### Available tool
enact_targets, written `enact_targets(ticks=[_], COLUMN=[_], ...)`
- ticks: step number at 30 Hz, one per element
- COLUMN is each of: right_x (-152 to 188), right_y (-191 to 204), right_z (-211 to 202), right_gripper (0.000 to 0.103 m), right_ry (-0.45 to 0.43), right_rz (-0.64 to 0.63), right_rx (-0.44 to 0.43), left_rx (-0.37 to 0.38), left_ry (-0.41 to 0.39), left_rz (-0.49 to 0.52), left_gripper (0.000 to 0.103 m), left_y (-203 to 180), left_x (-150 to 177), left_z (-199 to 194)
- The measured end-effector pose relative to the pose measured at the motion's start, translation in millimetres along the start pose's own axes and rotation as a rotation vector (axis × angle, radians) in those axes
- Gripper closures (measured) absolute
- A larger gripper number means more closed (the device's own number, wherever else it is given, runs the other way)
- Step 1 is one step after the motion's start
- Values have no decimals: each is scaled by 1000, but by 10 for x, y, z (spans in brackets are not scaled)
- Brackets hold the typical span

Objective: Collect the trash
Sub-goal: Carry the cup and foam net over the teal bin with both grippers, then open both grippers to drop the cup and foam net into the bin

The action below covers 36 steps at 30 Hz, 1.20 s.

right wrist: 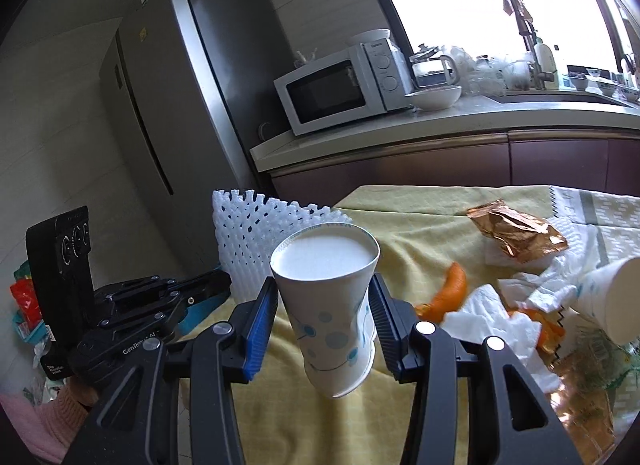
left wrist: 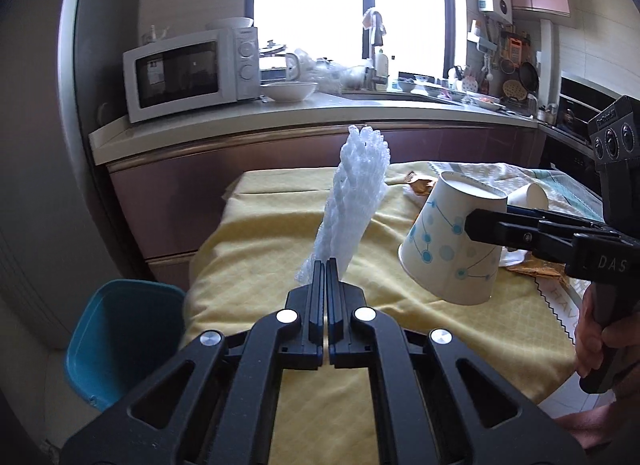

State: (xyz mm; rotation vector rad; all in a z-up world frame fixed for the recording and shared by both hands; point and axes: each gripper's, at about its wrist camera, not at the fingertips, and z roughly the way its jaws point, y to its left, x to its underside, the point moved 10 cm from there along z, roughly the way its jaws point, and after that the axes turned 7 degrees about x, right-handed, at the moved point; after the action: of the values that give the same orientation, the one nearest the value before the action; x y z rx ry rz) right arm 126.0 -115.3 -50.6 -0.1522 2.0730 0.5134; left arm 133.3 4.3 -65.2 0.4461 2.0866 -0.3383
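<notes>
Now both claws loaded — my left gripper (left wrist: 326,265) pinches the foam netting (left wrist: 352,201), standing upright; my right gripper (right wrist: 324,305) squeezes the paper cup (right wrist: 332,305). Teal bin (left wrist: 116,341) lies low-left of the table — left hand nearer, I judge.

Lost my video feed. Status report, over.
Left gripper shut on foam netting. Right gripper squeezing upturned paper cup. Bin path clear.

White foam netting (left wrist: 352,201) is showing a soft, matt, open-mesh plastic surface; the paper cup (right wrist: 334,305) is looking smooth and matt, printed with blue dots, its wall dented. The tablecloth (left wrist: 260,241) is reading as woven yellow cloth with a faint diamond texture, the snack wrapper (right wrist: 516,233) as crinkled, glossy copper foil, the tissues (right wrist: 492,317) as crumpled matt paper. The bin (left wrist: 116,329) is appearing as smooth teal plastic, the microwave (right wrist: 340,89) as glossy white-painted metal.
</notes>
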Motion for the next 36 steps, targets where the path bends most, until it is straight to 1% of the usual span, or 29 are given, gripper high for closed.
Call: enact_targets(ticks=[5,9,12,14,17,22,26,30,32,36], right_x=[-132,-169,-167,-167,-135,-14,122,266,323,410], right_y=[564,978,1254,1406,1593,1798,1896,1981,1997,1994], right_z=[276,561,794,940,1191,1592,1868,2116,2212,2331], right_gripper=[58,58,58,58,58,58,58,58,57,56], right_ry=[23,65,105,128,179,264,335,406,431,474], right_rz=[-79,-114,-122,-129,-127,-122,-125,-144,-145,-135], right_rx=[-123,-219,-279,-306,-338,-344,-319,-274,-255,-225], left_rx=[-155,-270,-335,-364,-394,-405,-409,-399,-410,-379], left_ry=[-1,21,42,58,88,147,190,214,228,231], left_rz=[-75,-133,-166,-187,-207,-251,-292,-337,-365,-417], left_gripper=[101,101,101,101,101,101,101,101,98,92], left_y=[707,1261,1607,1798,2010,2306,2479,2599,2655,2745], left_x=[118,290,426,498,643,808,924,1021,1061,1080], left_z=[-434,-669,-769,-800,-764,-581,-428,-303,-253,-119])
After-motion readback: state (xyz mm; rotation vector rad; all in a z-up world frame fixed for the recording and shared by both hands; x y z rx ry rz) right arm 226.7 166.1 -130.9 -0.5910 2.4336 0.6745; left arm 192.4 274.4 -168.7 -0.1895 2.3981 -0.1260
